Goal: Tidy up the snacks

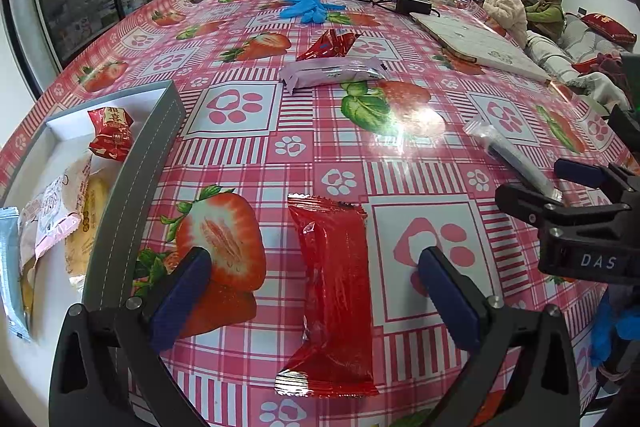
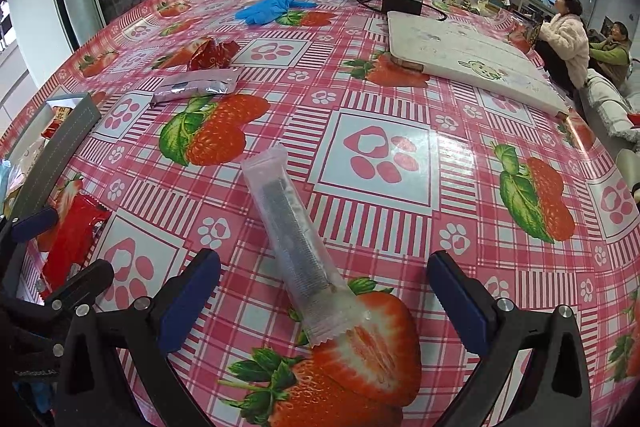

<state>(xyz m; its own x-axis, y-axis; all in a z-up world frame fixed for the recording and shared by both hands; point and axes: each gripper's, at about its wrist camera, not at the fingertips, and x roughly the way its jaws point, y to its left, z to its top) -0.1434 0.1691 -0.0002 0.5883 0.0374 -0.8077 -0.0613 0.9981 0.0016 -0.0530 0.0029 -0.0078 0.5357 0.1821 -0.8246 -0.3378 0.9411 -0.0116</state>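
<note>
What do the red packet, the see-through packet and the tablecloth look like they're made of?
Red packet: glossy plastic film, going by its shiny creases and crimped ends. See-through packet: frosted, semi-clear plastic, since a dark bar shows through. Tablecloth: probably wipe-clean vinyl or oilcloth, as it throws back a bright glare.

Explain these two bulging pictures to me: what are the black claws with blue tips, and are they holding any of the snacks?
They are two hand-held grippers, one in each of a person's hands; no robot arm. Each picture comes from a camera looking along its own fingers.

The left gripper stands open around a red snack packet lying on the strawberry tablecloth. The right gripper stands open around a clear snack packet. Nothing is held.

A grey box on the left already contains some snacks. Farther off lie a silver packet and blue gloves.
</note>
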